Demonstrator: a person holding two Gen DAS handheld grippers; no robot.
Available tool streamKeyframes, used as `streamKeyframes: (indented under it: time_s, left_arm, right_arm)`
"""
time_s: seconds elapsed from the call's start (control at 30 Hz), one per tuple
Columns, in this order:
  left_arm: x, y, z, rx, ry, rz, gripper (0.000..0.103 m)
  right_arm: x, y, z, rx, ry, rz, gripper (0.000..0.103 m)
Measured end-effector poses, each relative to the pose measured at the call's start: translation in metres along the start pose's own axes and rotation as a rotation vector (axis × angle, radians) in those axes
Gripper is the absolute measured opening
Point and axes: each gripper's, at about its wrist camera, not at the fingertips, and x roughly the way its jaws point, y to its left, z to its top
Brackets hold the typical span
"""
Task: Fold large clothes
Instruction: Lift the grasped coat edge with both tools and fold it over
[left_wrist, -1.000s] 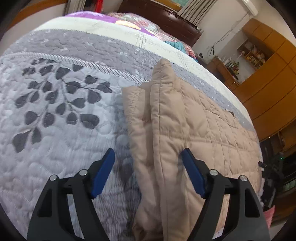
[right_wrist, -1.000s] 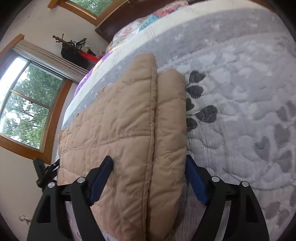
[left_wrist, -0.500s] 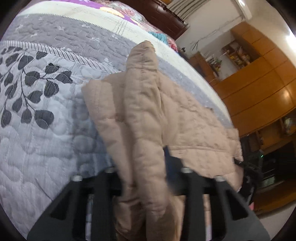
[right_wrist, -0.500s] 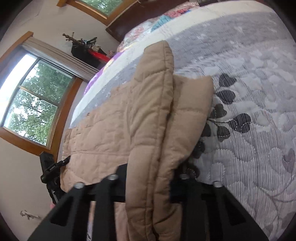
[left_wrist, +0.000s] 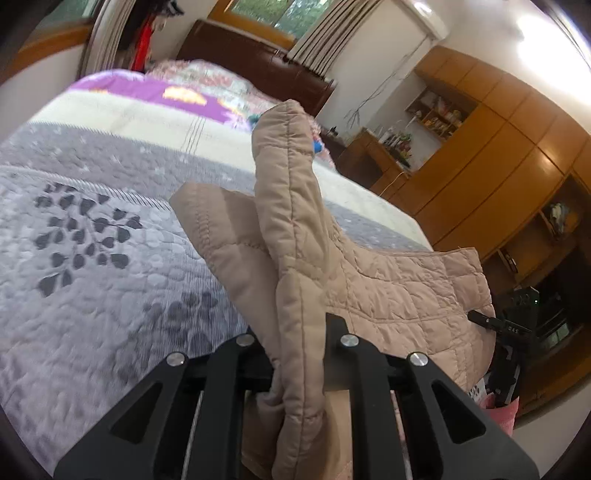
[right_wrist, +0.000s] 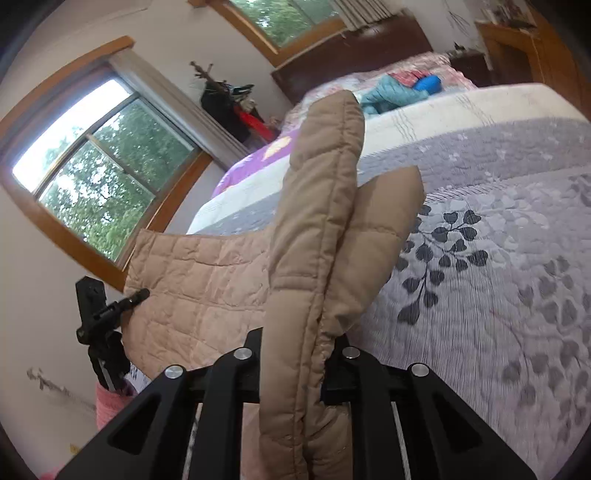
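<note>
A puffy tan jacket (left_wrist: 388, 288) is held up over the bed (left_wrist: 92, 258) by two hand-held grippers. In the left wrist view, the left hand-held gripper (left_wrist: 299, 354) is seen with a thick folded edge of the jacket squeezed between its jaws, which are closing on it. The folded edge is stood up in front of this hand-held gripper, and the rest of the jacket is spread out to its right, above the grey leaf-pattern quilt (left_wrist: 81, 236).

In the right wrist view, the right hand-held gripper (right_wrist: 295, 373) is seen with another thick folded edge of the jacket (right_wrist: 314, 240) pinched between its jaws, which are closing on it too. The rest of the jacket is hung out to its left. The quilt (right_wrist: 498, 277) is seen ahead and to its right. A window (right_wrist: 99, 184) is seen far off to the left, past the jacket.
</note>
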Motion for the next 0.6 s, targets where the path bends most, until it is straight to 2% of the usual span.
streamKeyframes:
  time_s: [0.1,0.27,0.37,0.5,0.6]
  left_arm:
    - [-0.042,-0.007,-0.019,0.024,-0.041,0.007,0.012]
    - [-0.088,-0.009,-0.064,0.065,-0.045,0.031,0.013]
    - [-0.092,-0.002,-0.092,0.076,-0.017,0.061,0.013]
    - [-0.075,0.024,-0.128,0.037,0.056,0.104,0.014]
    - [-0.048,0.051,-0.153,0.017,0.109,0.188,0.015]
  right_arm:
    - [-0.023,0.016,-0.021,-0.014,-0.007,0.022,0.015]
    - [-0.046,0.031,-0.064,-0.039,0.015,0.034,0.015]
    - [-0.042,0.037,-0.09,-0.06,0.049,0.012,0.015]
    - [-0.023,0.022,-0.119,-0.03,0.117,-0.011,0.015]
    - [0.001,-0.003,-0.134,0.028,0.169,-0.054,0.017]
